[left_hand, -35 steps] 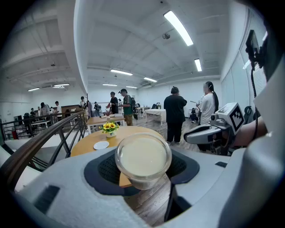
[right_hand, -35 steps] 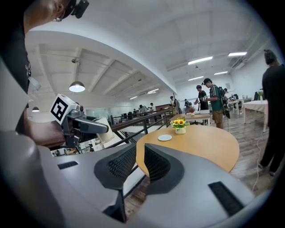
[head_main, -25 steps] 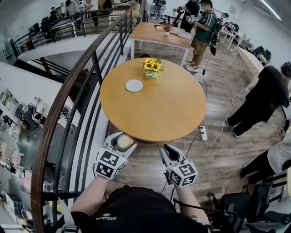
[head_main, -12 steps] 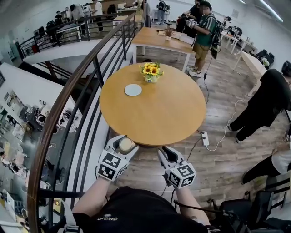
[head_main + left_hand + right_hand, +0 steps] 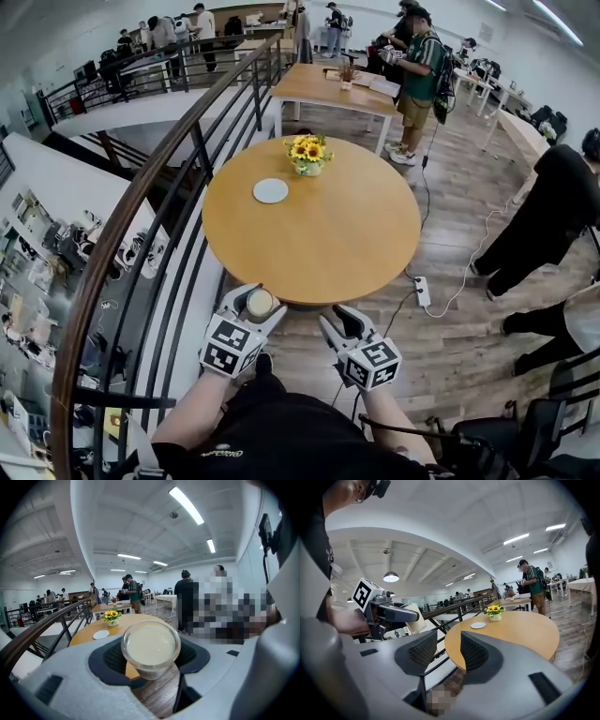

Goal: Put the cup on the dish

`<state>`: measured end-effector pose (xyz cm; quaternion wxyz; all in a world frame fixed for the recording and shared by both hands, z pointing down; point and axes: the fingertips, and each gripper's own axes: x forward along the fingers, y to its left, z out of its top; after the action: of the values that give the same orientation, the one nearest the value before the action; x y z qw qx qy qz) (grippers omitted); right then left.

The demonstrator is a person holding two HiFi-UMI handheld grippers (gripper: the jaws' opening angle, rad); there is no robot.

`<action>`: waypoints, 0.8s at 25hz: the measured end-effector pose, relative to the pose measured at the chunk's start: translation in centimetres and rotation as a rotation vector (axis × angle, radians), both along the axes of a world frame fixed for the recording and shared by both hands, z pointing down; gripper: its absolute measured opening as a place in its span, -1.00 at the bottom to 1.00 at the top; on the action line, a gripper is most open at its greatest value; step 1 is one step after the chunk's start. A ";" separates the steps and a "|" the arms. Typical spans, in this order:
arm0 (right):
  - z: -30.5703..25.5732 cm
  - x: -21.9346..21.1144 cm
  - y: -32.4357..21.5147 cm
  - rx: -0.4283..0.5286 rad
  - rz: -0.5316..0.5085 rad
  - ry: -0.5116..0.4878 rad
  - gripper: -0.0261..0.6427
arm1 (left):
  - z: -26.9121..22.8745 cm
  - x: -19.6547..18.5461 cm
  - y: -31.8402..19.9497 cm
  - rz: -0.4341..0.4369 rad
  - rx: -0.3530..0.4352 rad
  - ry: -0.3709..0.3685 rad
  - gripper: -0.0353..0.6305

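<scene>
Gripping the cup by its sides, the left hand-held gripper has a dark ribbed pad pressed on each flank. The cup is a clear, round tumbler that tapers toward its base, and its inside is a smooth, creamy pale yellow almost to the rim. It stands upright in the grasp. Its mouth faces up, its narrower base points down and its long axis runs roughly vertical. In the left gripper view the open top leans a little toward the camera.

The cup is in the air, not resting on anything. It hangs just off the near edge of the round wooden surface, over the plank floor.

The small white dish lies flat on the far left part of the surface, well apart from the cup. It is near a pot of sunflowers at the far edge. A dark metal railing runs along the left of the surface.

The right hand-held gripper is beside the left one, also short of the surface edge. Its jaws have just been opening and now stand apart with nothing between them.
</scene>
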<state>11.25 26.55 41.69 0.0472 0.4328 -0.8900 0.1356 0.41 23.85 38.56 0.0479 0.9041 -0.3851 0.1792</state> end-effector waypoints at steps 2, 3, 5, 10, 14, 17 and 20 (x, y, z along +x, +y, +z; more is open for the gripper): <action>-0.1 -0.1 -0.3 0.000 -0.007 0.003 -0.50 | -0.3 -0.1 -0.3 -0.004 0.003 0.000 -0.12; -0.2 -0.2 -0.4 0.002 -0.009 0.004 -0.50 | -0.3 -0.2 -0.5 -0.006 0.004 0.000 -0.12; -0.2 -0.2 -0.9 0.004 -0.009 0.008 -0.50 | -0.4 -0.3 -1.1 -0.009 0.004 0.003 -0.12; 0.4 -0.3 -2.9 -0.005 -0.002 0.021 -0.50 | 0.4 -0.4 -3.4 -0.002 -0.004 0.010 -0.12; 0.5 -0.3 -5.6 -0.006 0.008 0.032 -0.50 | 0.5 -0.5 -6.3 0.002 -0.004 0.017 -0.12; 0.6 -0.3 -7.9 -0.018 0.021 0.038 -0.50 | 0.4 -0.8 -8.7 0.007 -0.008 0.016 -0.12; 0.6 -0.8 -10.9 -0.024 0.018 0.045 -0.50 | 0.5 -1.4 -11.8 0.006 -0.011 0.016 -0.12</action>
<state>10.44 15.64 42.33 0.0710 0.4433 -0.8830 0.1369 -0.97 12.08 39.03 0.0554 0.9062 -0.3812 0.1745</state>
